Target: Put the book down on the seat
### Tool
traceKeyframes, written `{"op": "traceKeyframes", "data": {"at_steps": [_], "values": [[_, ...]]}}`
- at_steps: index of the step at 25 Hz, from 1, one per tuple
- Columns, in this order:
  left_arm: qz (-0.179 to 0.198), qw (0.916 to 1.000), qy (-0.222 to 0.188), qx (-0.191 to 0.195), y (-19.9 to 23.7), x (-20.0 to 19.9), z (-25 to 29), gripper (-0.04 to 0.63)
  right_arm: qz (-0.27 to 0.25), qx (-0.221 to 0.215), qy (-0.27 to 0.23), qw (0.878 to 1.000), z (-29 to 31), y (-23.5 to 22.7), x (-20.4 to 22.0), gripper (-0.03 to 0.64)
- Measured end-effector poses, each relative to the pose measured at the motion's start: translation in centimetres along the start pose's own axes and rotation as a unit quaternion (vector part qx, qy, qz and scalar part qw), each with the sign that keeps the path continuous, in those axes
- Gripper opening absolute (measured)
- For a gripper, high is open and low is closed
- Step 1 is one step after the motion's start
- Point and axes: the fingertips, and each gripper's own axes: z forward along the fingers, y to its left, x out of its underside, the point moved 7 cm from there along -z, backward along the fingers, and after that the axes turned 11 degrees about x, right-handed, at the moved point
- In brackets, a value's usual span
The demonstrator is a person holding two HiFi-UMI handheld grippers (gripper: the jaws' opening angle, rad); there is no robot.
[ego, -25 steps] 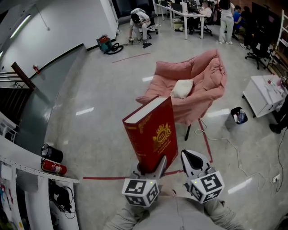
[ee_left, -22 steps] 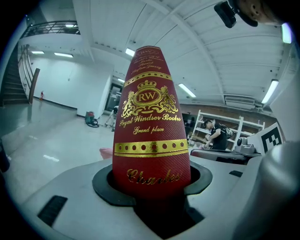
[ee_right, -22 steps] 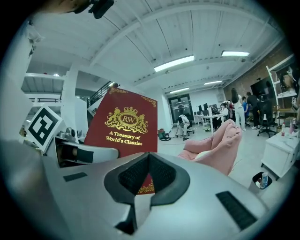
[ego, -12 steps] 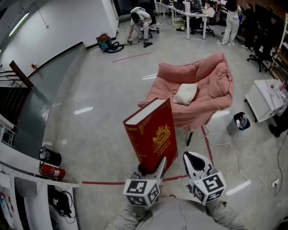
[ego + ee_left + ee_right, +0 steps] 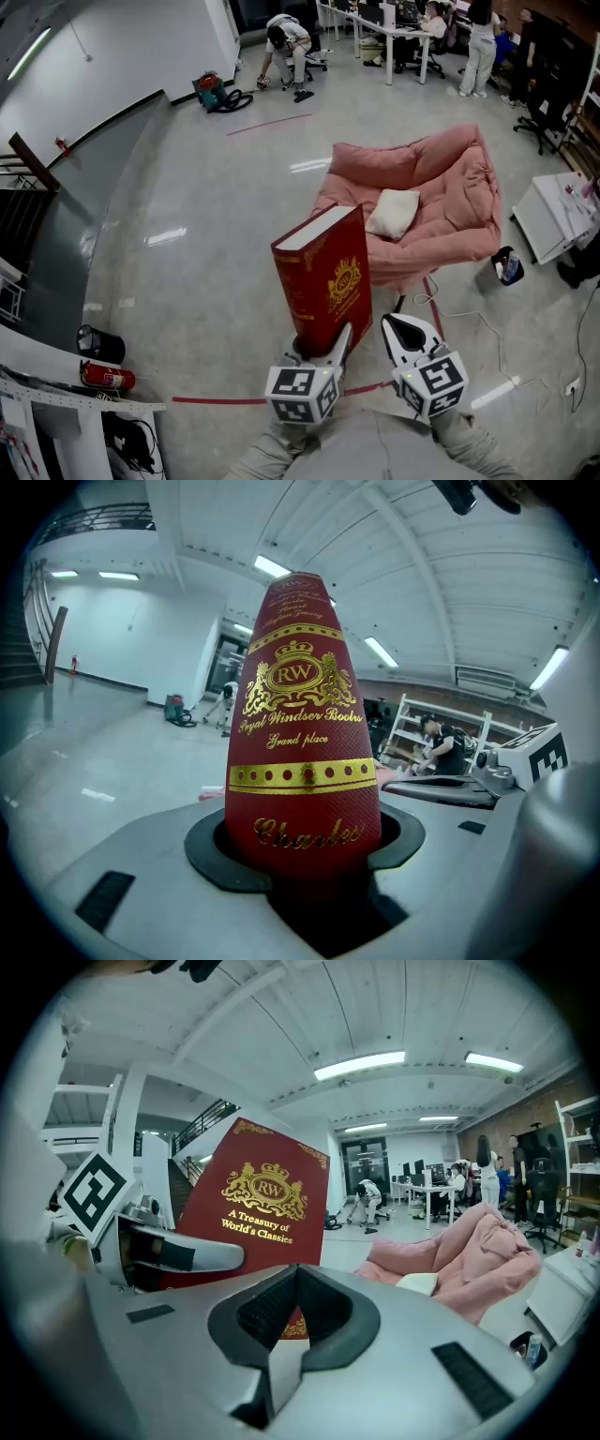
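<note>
A thick red book (image 5: 323, 277) with gold print stands upright in my left gripper (image 5: 323, 349), whose jaws are shut on its lower end. In the left gripper view the book's spine (image 5: 300, 724) fills the gap between the jaws of the left gripper (image 5: 305, 841). My right gripper (image 5: 405, 330) is beside it on the right, shut and holding nothing; in its own view the right gripper (image 5: 295, 1307) has the book's cover (image 5: 253, 1204) at its left. The seat, a pink padded armchair (image 5: 441, 187) with a white cushion (image 5: 394, 213), stands on the floor just beyond the book.
A red line (image 5: 216, 400) runs across the floor in front of me. A fire extinguisher (image 5: 108, 377) lies at the left, a black bin (image 5: 506, 265) and a white table (image 5: 562, 211) stand right of the armchair. Several people are at desks (image 5: 412, 28) far behind.
The armchair has come nearer and lower in the head view. The book, still held upright by the left gripper, has shifted a little to the right.
</note>
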Motion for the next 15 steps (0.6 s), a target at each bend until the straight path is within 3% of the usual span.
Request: {"op": "traceKeyframes", "data": {"at_steps": [15], "values": [[0.008, 0.9997, 0.017, 0.017, 9.2, -5.5, 6.6, 0.253, 0.04, 0.044, 0.008, 0.998, 11.7, -2.2, -3.4, 0.005]]}}
